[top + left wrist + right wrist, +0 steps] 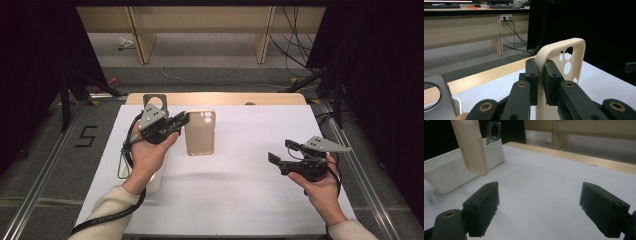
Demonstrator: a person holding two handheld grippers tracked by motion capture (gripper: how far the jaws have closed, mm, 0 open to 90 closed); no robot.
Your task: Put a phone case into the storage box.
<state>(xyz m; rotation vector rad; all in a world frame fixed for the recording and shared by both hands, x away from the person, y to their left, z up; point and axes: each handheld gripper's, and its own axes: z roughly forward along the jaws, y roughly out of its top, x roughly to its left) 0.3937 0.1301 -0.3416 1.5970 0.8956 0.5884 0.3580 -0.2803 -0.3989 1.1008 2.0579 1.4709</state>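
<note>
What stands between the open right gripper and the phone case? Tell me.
Nothing visible. The phone case hangs off the table, pinched by the left gripper; bare white tabletop lies between it and the right gripper.

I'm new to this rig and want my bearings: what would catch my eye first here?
First, the beige phone case, lifted off the white table left of centre, its side wall pinched by the left gripper; the fingers clamp its edge in the left gripper view. Next, the right gripper at the right, wide open and holding nothing. A white tray sits at the table's left edge.
</note>
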